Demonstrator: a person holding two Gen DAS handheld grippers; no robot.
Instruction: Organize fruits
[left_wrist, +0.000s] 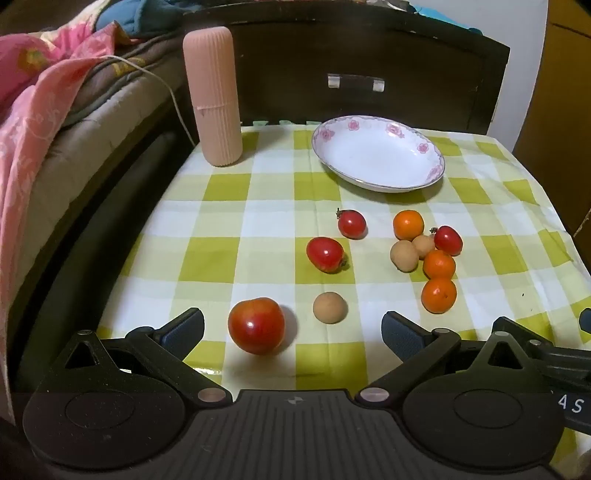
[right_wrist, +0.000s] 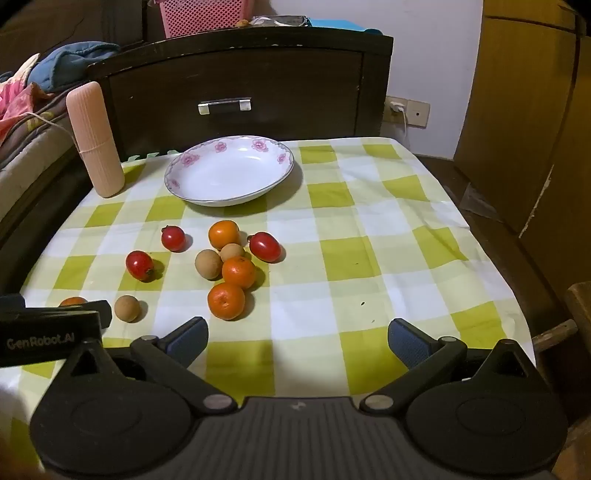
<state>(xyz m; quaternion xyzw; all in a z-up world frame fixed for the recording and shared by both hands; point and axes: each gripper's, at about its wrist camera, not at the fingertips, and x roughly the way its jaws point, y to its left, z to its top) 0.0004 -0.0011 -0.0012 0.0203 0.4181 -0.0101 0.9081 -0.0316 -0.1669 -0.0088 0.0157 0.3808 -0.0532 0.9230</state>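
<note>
Fruits lie on a green checked tablecloth (left_wrist: 229, 221). A large tomato (left_wrist: 256, 325) sits between my open left gripper's (left_wrist: 293, 332) fingers, near the left one. A brown longan (left_wrist: 330, 307) lies just beyond. Two cherry tomatoes (left_wrist: 325, 254) (left_wrist: 352, 223) lie mid-table. A cluster at the right holds three small oranges (left_wrist: 439, 295), two longans (left_wrist: 404, 255) and a cherry tomato (left_wrist: 448, 240). A white floral plate (left_wrist: 376, 153) stands empty at the back. My right gripper (right_wrist: 297, 343) is open and empty, with the nearest orange (right_wrist: 226, 301) ahead and left of it.
A tall pink ribbed container (left_wrist: 214, 96) stands at the back left. A dark wooden headboard (left_wrist: 369, 55) rises behind the table. Bedding (left_wrist: 44, 122) lies to the left. The left gripper's body (right_wrist: 48, 332) shows at the right wrist view's left edge.
</note>
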